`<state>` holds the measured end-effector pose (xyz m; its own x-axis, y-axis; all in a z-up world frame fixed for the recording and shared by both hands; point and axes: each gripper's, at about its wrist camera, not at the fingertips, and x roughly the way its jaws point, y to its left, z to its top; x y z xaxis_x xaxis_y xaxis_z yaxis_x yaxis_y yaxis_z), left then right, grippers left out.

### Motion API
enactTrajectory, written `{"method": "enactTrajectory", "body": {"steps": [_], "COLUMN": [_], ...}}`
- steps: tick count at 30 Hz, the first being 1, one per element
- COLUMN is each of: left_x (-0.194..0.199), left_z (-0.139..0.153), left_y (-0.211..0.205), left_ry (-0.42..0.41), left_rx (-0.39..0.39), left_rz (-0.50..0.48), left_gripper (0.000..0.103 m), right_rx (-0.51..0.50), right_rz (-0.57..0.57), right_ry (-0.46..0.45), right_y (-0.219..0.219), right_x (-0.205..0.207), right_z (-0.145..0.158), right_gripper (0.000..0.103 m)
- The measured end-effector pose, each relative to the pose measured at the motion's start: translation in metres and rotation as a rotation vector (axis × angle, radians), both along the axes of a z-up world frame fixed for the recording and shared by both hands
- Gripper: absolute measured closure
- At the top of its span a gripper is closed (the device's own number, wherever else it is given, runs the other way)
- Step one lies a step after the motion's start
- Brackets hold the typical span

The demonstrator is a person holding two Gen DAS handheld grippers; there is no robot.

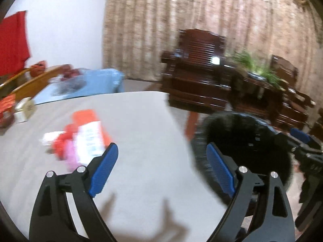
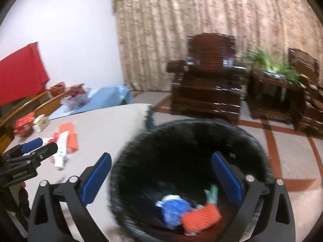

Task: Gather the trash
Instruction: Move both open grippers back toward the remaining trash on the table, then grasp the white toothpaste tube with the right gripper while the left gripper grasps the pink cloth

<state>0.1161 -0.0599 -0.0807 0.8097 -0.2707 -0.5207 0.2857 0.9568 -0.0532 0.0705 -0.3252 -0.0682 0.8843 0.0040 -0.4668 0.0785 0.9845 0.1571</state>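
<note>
A black trash bin (image 2: pixel 181 141) stands beside the grey table (image 2: pixel 105 125). Inside it lie an orange wrapper (image 2: pixel 201 216) and a blue-white wrapper (image 2: pixel 173 207). My right gripper (image 2: pixel 161 161) is open and empty above the bin's mouth. On the table lies a pile of orange, white and pink wrappers (image 1: pixel 86 135), also in the right wrist view (image 2: pixel 64 143). My left gripper (image 1: pixel 161 150) is open and empty above the table, just right of the pile; it shows at the left in the right wrist view (image 2: pixel 40 145). The bin (image 1: pixel 242 137) sits past the table edge.
A small white box (image 1: pixel 25 110) and red packets (image 1: pixel 6 106) sit at the table's far left. Wooden chairs (image 1: pixel 32 82) stand behind. A dark wooden armchair (image 2: pixel 208 80), side table with a plant (image 2: pixel 276 68) and curtains lie beyond. A blue-covered surface (image 2: pixel 109 96) is further back.
</note>
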Motion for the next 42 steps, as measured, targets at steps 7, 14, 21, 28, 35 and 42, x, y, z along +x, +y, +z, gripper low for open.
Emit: {"method": "enactTrajectory", "body": {"steps": [7, 14, 21, 28, 35, 42], "left_x": [0.003, 0.008, 0.013, 0.020, 0.026, 0.031], "left_z": [-0.003, -0.014, -0.027, -0.037, -0.042, -0.048], "left_y": [0.089, 0.151, 0.174, 0.195, 0.199, 0.197], "left_ry": [0.011, 0.031, 0.046, 0.060, 0.068, 0.082], "left_rx": [0.025, 0.028, 0.024, 0.002, -0.007, -0.018], "left_rz": [0.188, 0.302, 0.339, 0.371, 0.372, 0.366], "left_gripper": [0.016, 0.016, 0.016, 0.016, 0.016, 0.016], "right_rx": [-0.005, -0.010, -0.007, -0.026, -0.037, -0.029], "right_rz": [0.156, 0.286, 0.335, 0.393, 0.431, 0.469], "right_ry": [-0.016, 0.006, 0.074, 0.180, 0.260, 0.330], "right_y": [0.082, 0.164, 0.212, 0.248, 0.264, 0.270], "right_x": [0.037, 0.074, 0.102, 0.126, 0.144, 0.156], "right_z": [0.002, -0.016, -0.041, -0.067, -0.084, -0.094], "right_gripper": [0.006, 0.006, 0.015, 0.030, 0.046, 0.062]}}
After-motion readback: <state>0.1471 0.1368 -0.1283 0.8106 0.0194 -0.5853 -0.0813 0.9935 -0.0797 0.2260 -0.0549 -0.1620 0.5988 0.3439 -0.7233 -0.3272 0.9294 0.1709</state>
